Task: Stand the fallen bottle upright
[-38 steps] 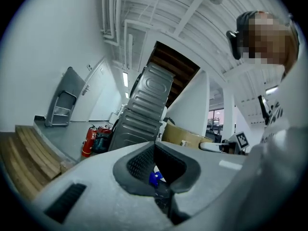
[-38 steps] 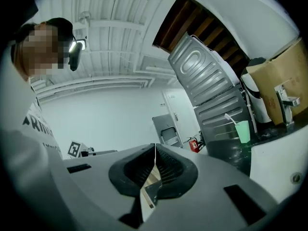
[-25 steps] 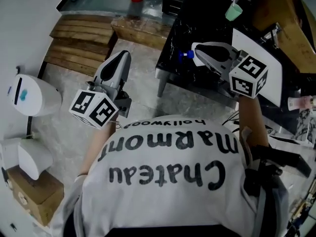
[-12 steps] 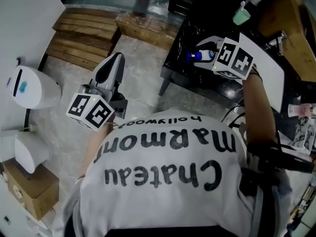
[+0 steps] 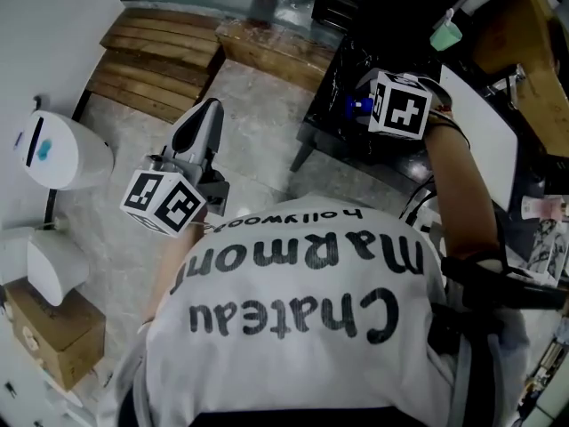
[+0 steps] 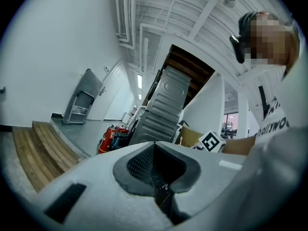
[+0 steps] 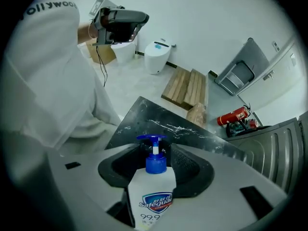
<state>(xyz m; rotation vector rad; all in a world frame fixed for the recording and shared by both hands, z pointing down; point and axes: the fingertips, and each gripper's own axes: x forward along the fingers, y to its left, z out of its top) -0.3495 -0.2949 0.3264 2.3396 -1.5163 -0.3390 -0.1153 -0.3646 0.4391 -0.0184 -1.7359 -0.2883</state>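
A white pump bottle (image 7: pixel 153 196) with a blue pump head (image 5: pixel 358 107) lies on the black marble table (image 7: pixel 159 121). My right gripper (image 7: pixel 155 150) points steeply down over it. Its jaws stand wide apart, one on each side of the bottle's body, and I see no squeeze on the bottle. In the head view the right gripper (image 5: pixel 369 105) mostly hides the bottle beneath its marker cube (image 5: pixel 398 105). My left gripper (image 5: pixel 203 123) hangs level over the floor, left of the table. In its own view the left gripper (image 6: pixel 156 165) is shut on nothing.
The table's near corner and leg (image 5: pixel 307 149) face the person. A white board (image 5: pixel 484 140) lies on the table's right part, and a green cup (image 5: pixel 444 36) stands further back. Wooden pallets (image 5: pixel 160 47), a white bin (image 5: pixel 53 154) and a cardboard box (image 5: pixel 53 341) sit on the floor at left.
The right gripper swung from level to pointing down and sank over the bottle, with its jaws now spread around it. The left gripper drifted slightly left.
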